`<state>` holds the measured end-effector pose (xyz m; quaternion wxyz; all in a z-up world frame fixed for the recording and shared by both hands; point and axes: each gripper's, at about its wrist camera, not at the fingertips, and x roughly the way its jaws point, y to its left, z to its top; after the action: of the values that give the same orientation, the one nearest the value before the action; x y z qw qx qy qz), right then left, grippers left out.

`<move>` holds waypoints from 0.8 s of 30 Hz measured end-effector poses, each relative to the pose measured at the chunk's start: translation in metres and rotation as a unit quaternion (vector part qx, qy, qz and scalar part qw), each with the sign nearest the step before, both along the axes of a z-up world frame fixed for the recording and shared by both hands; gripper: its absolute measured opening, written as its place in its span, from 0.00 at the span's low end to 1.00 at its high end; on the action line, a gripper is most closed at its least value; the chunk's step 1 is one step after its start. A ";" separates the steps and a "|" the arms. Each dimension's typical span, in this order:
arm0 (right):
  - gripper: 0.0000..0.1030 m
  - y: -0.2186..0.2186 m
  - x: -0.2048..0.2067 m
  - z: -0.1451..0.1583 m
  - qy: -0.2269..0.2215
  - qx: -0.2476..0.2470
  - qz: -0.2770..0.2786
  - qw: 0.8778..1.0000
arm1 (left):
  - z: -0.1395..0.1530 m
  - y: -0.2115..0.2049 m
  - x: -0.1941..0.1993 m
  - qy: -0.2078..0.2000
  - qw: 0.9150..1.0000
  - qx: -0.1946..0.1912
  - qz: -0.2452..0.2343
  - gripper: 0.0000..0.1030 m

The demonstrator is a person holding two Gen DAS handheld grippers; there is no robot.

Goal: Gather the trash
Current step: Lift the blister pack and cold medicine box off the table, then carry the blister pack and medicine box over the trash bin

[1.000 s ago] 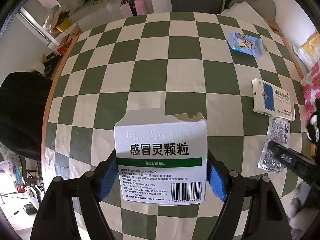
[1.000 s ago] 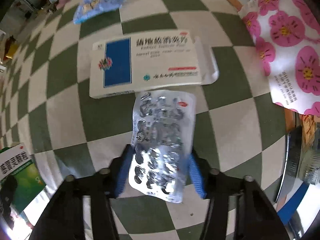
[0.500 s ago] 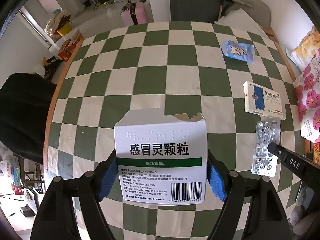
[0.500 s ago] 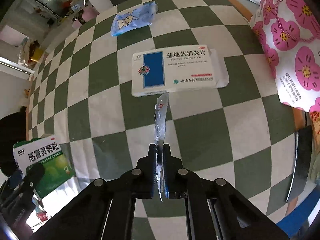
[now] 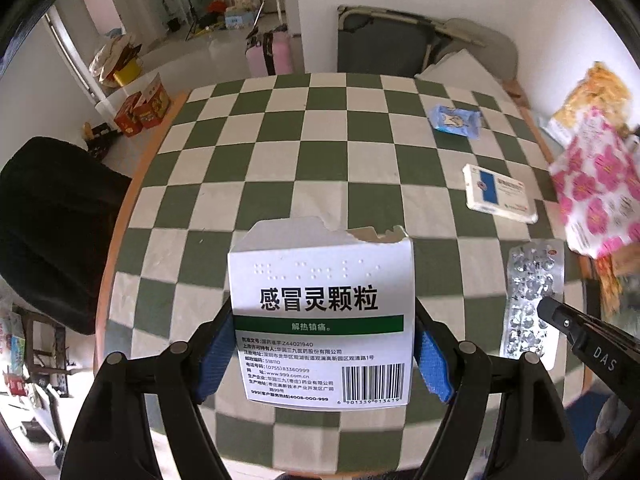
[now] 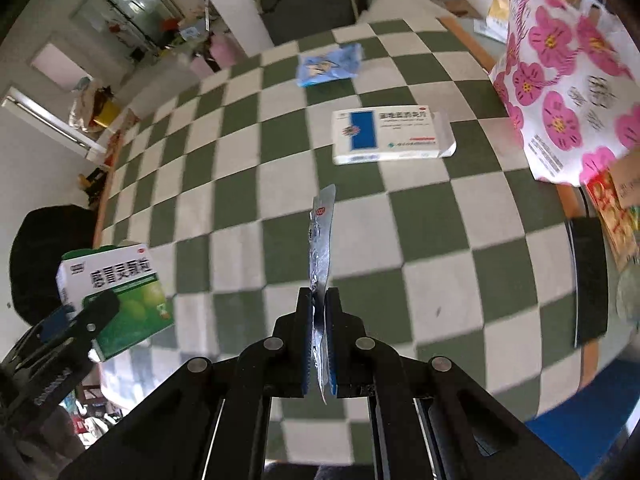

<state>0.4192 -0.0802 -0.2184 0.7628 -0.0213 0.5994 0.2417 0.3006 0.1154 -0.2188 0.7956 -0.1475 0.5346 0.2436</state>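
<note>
My left gripper (image 5: pixel 324 340) is shut on a torn white and green medicine box (image 5: pixel 322 312), held above the checkered table; the box also shows in the right wrist view (image 6: pixel 116 284). My right gripper (image 6: pixel 319 312) is shut on a silver blister pack (image 6: pixel 321 248), held edge-on above the table; the pack shows flat in the left wrist view (image 5: pixel 532 300). A white and blue medicine box (image 6: pixel 392 134) and a blue wrapper (image 6: pixel 330 65) lie on the table further off.
A pink flowered bag (image 6: pixel 568 80) stands at the table's right edge. A black flat object (image 6: pixel 588 280) lies at the right rim. A black chair back (image 5: pixel 48 232) is left of the green checkered table (image 5: pixel 304 148).
My right gripper closed on the blister pack, turned it edge-on and lifted it off the table. Both grippers rose and pulled back; the left still holds its box.
</note>
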 end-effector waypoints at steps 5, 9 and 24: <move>0.06 -0.008 -0.089 0.026 -0.028 0.017 -0.008 0.999 | 0.016 -0.010 -0.078 -0.025 0.999 0.002 -0.031 0.74; 0.06 -0.018 -0.167 0.031 -0.028 0.025 -0.022 0.999 | 0.014 -0.014 -0.144 -0.029 0.999 -0.013 -0.042 0.74; 0.06 -0.052 -0.357 -0.158 0.144 -0.033 -0.002 0.989 | -0.183 -0.014 -0.305 0.104 0.978 -0.180 0.024 0.74</move>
<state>0.0619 -0.1324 -0.3766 0.6679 -0.0104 0.7108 0.2205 -0.0049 0.1012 -0.4023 0.6902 -0.2748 0.6457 0.1764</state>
